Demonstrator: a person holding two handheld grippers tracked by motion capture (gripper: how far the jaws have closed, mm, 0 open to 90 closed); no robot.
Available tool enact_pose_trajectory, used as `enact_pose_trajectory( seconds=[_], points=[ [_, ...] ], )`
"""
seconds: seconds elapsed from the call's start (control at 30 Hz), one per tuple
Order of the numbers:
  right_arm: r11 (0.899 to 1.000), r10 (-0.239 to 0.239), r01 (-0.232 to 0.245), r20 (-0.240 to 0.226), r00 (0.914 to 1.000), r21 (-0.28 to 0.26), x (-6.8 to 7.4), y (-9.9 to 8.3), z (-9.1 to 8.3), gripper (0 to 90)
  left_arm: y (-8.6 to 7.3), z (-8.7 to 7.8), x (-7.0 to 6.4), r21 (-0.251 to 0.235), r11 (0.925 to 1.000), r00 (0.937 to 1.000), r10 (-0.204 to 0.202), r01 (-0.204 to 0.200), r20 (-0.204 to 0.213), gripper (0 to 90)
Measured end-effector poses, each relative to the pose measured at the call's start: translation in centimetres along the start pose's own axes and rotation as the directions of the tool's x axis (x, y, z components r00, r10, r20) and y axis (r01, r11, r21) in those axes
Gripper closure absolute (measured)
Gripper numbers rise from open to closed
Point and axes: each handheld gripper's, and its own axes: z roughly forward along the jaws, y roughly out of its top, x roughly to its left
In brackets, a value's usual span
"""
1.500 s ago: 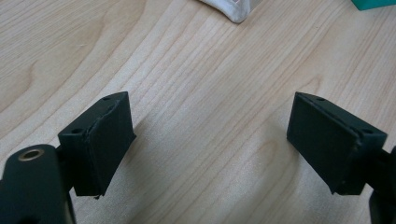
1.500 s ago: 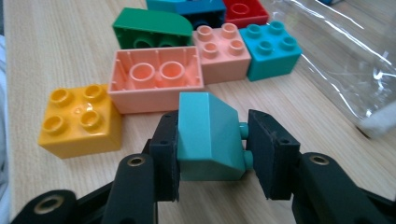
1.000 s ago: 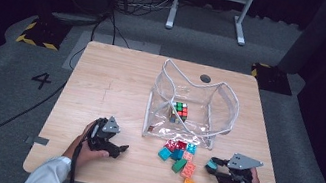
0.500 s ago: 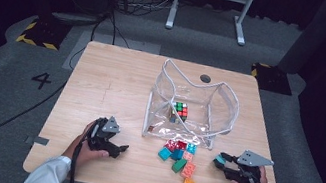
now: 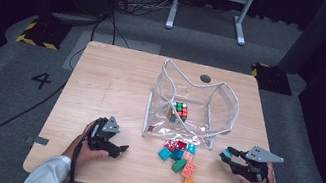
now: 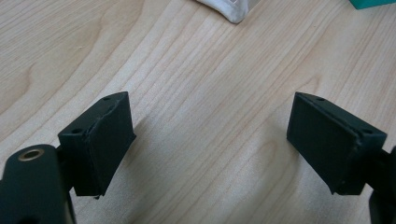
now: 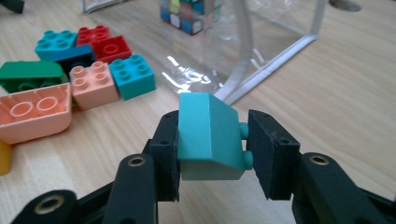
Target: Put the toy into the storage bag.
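My right gripper (image 7: 212,140) is shut on a teal sloped brick (image 7: 208,135), held just above the table at the front right (image 5: 227,155). A clear plastic bag (image 5: 189,106) stands open mid-table with a colour cube (image 5: 179,111) inside; the cube (image 7: 187,11) sits behind the bag's white-trimmed edge in the right gripper view. Loose bricks (image 5: 180,155) lie in front of the bag: red, teal, green, pink and orange ones (image 7: 88,60). My left gripper (image 5: 113,147) rests at the front left, open, its pads (image 6: 105,135) wide apart over bare wood.
The wooden table (image 5: 116,83) has a dark round hole (image 5: 205,78) near its far edge. A corner of the bag (image 6: 229,9) lies ahead of the left gripper. Grey floor with cables and a white stand surrounds the table.
My right gripper has drawn back to the right, away from the brick pile, with the teal brick between its jaws. The left gripper has stayed put.
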Motion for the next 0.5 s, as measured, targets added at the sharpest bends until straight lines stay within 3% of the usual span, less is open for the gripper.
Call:
enact_pose_trajectory(
  seconds=[0.17, 0.33, 0.5],
  points=[
    [0.999, 0.028, -0.027, 0.019, 0.9994, -0.024, -0.9, 0.6, -1.5, 57.0, 0.0, 0.0, 0.0, 0.0, 1.0, 1.0, 0.0, 0.0, 0.0, 14.8],
    [0.998, 0.008, -0.004, 0.062, 0.998, -0.066, -1.9, 2.6, -3.3, 57.0, 0.0, 0.0, 0.0, 0.0, 1.0, 1.0, -0.002, 0.002, -0.001, 14.7],
    [0.993, -0.008, 0.016, 0.074, 0.9972, -0.118, -2.6, 4.7, -4.7, 57.0, 0.0, 0.0, 0.0, 0.002, 1.0, 1.0, -0.002, 0.002, -0.001, 14.7]
  ],
)
